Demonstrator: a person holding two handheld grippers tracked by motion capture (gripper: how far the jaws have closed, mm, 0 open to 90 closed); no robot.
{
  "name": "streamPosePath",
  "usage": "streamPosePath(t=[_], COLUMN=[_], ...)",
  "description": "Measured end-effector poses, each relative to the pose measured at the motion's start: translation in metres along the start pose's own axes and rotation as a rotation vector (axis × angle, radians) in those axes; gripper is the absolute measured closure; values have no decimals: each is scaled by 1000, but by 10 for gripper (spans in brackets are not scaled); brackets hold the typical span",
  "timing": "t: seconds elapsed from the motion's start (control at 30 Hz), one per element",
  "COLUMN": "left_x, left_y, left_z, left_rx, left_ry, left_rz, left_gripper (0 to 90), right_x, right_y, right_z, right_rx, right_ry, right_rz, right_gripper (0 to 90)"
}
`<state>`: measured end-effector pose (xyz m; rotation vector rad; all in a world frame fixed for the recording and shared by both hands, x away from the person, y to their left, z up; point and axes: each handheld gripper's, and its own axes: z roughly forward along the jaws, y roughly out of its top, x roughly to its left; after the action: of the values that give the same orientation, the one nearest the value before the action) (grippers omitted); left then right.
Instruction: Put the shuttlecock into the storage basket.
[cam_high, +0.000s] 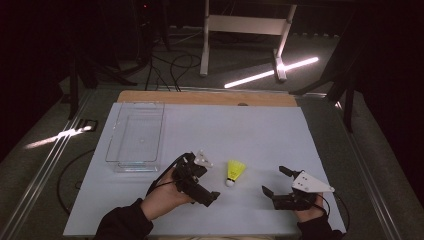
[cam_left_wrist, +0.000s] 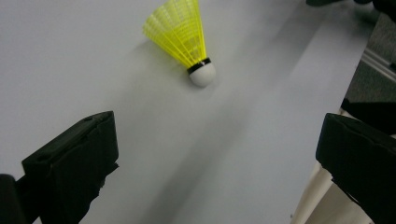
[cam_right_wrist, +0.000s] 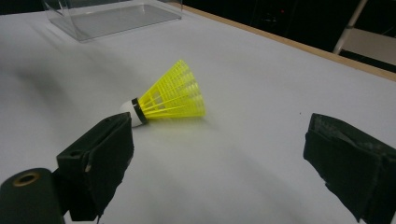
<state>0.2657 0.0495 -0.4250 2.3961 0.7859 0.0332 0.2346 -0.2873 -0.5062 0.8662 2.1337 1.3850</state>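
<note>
One shuttlecock (cam_high: 234, 172), two grippers apart.

- One yellow shuttlecock (cam_high: 234, 171) with a white cork tip lies on the tabletop (cam_high: 250, 130).
- One clear plastic tray (cam_high: 135, 136) stands on the same tabletop.
- Two claws: the left claw (cam_high: 192, 175) and the right claw (cam_high: 276, 181).
</note>
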Motion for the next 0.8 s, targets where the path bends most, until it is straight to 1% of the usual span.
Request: streamPosePath(t=[0.07,0.13,0.17,0.23,0.3,0.33,0.37,0.43,0.47,0.53,0.57,0.63,0.67,0.7,0.77,0.8], left_x=[1,2,2,3,3,3,4,4,4,3,3,1,0,-1,-3,-4], left_y=[3,6,7,10,13,14,16,18,20,23,24,27,28,30,31,33], left_z=[2,2,3,3,4,4,5,6,7,9,10,14,16,18,23,26], left_rx=[-4,-20,-26,-44,-58,-66,-77,-78,-93,-103,-113,-109,-113,-107,-107,-103], left_ry=[7,-7,-2,-8,7,4,7,10,13,30,26,50,56,54,69,65], left_rz=[-10,-24,-29,-45,-61,-70,-87,-91,-112,-126,-147,-152,-163,-162,-167,-171], left_gripper=[0,1,1,1,1,1,1,1,1,1,1,2,2,3,4,5], right_x=[0,0,0,0,0,0,0,0,0,0,0,0,0,0,0,0], right_y=[0,0,0,0,0,0,0,0,0,0,0,0,0,0,0,0], right_z=[0,0,0,0,0,0,0,0,0,0,0,0,0,0,0,0], right_rx=[-4,-6,-6,-4,-5,-5,-6,-6,-6,-5,-4,-3,-3,-2,-1,-1], right_ry=[-2,-5,-4,-6,-6,-7,-8,-9,-9,-10,-11,-11,-9,-10,-11,-12], right_rz=[0,-3,-5,-4,-6,-8,-11,-10,-10,-11,-10,-11,-11,-11,-9,-10], right_gripper=[87,87,87,87,87,87,87,87,87,87,87,87,87,87,87,87])
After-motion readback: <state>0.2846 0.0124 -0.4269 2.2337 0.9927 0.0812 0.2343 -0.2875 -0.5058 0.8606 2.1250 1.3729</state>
